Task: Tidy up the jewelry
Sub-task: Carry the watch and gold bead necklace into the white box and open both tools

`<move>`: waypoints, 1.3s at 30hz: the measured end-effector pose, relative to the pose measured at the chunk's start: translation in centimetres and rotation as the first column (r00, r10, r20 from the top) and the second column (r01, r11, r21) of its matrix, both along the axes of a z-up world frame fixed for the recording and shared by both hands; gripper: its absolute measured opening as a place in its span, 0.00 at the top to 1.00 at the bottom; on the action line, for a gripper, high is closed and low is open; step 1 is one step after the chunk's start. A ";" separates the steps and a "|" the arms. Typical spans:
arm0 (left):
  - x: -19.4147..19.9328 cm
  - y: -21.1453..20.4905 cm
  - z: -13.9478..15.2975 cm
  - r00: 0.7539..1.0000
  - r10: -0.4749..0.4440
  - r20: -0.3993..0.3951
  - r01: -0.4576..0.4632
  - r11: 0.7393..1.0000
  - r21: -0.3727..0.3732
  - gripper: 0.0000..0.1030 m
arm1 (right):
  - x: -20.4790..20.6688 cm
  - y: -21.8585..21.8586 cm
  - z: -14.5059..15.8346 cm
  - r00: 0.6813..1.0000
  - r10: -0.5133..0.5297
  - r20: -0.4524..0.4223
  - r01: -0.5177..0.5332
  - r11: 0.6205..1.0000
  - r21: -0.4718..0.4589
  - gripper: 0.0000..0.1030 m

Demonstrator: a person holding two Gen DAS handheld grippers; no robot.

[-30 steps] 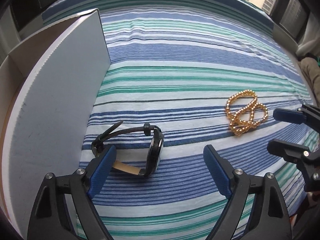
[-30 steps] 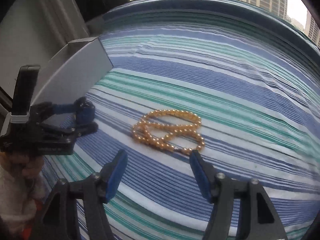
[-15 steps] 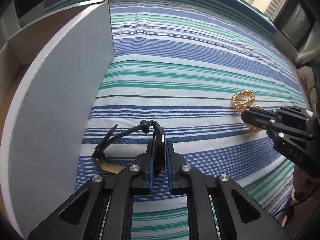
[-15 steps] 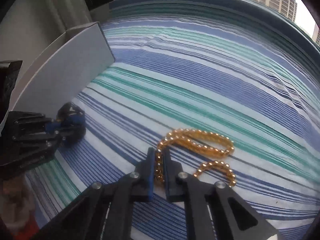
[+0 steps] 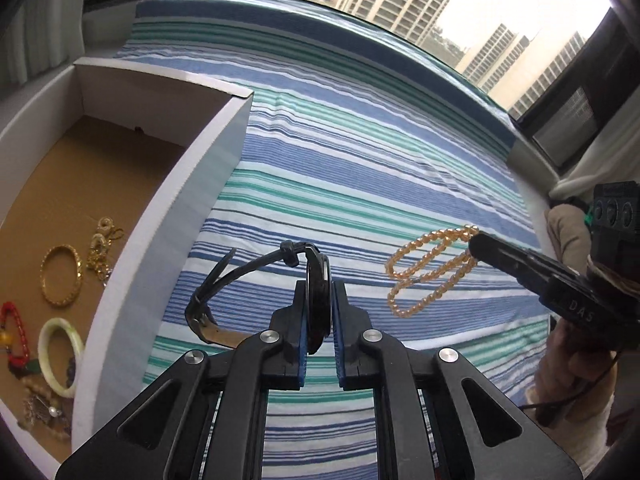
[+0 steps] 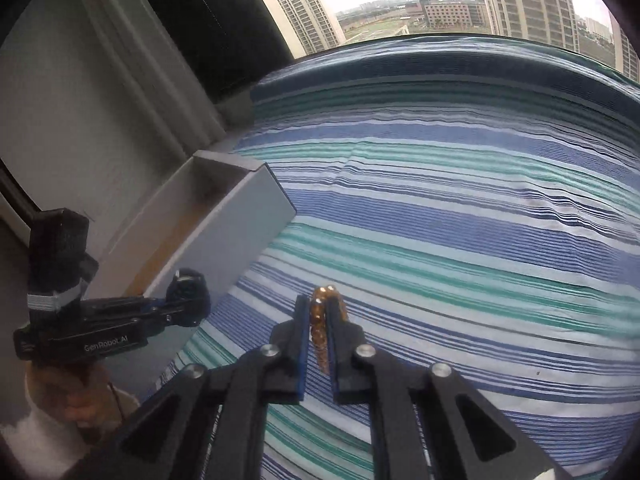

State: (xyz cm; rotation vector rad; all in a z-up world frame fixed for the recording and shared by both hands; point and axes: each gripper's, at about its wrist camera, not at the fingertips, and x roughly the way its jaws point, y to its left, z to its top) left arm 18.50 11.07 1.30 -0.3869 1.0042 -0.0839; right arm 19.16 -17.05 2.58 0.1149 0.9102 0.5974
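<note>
My left gripper [image 5: 319,286] is shut on a black wristwatch [image 5: 318,300], gripping its round case edge-on; the strap [image 5: 236,280] hangs out to the left, above the striped cloth. My right gripper [image 6: 319,304] is shut on a gold bead necklace [image 6: 322,332]; in the left wrist view the necklace [image 5: 428,272] dangles in loops from the right gripper's tips [image 5: 474,242], lifted off the cloth. The left gripper with the watch also shows in the right wrist view [image 6: 188,292], beside the box.
A white cardboard box [image 5: 176,216] with a brown floor stands at the left; it holds a gold bangle [image 5: 62,276], a green jade bangle [image 5: 60,354], red beads [image 5: 16,332] and other pieces. Striped cloth [image 5: 360,168] covers the surface. A window lies beyond.
Both grippers shut on their items, the left on the watch and the right on the necklace, then rose, lifting both off the cloth. The box interior came into the left view.
</note>
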 end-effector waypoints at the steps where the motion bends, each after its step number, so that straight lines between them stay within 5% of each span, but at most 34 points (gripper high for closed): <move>1: -0.8 0.2 0.6 1.000 0.005 0.004 -0.005 1.000 -0.006 0.92 | -0.5 0.3 0.6 1.000 0.013 0.009 -0.013 1.000 0.013 0.92; 8: -6.0 2.7 3.8 0.999 0.037 0.001 -0.037 0.998 -0.046 0.92 | -3.1 3.7 4.4 0.992 0.109 0.067 -0.114 0.991 0.066 0.92; 20: -11.0 11.8 9.5 0.976 0.202 0.078 -0.209 0.973 0.095 0.92 | -5.9 15.8 11.3 0.928 0.335 0.165 -0.350 0.934 0.075 0.92; 29: -6.5 20.6 3.6 0.935 0.355 0.016 -0.352 0.920 0.173 0.92 | -2.4 29.1 9.3 0.908 0.401 0.121 -0.402 0.916 -0.016 0.92; 39: -2.6 27.0 -6.1 0.867 0.466 -0.177 -0.447 0.884 0.135 0.91 | 4.8 40.2 -1.4 0.906 0.417 -0.063 -0.418 0.868 -0.266 0.92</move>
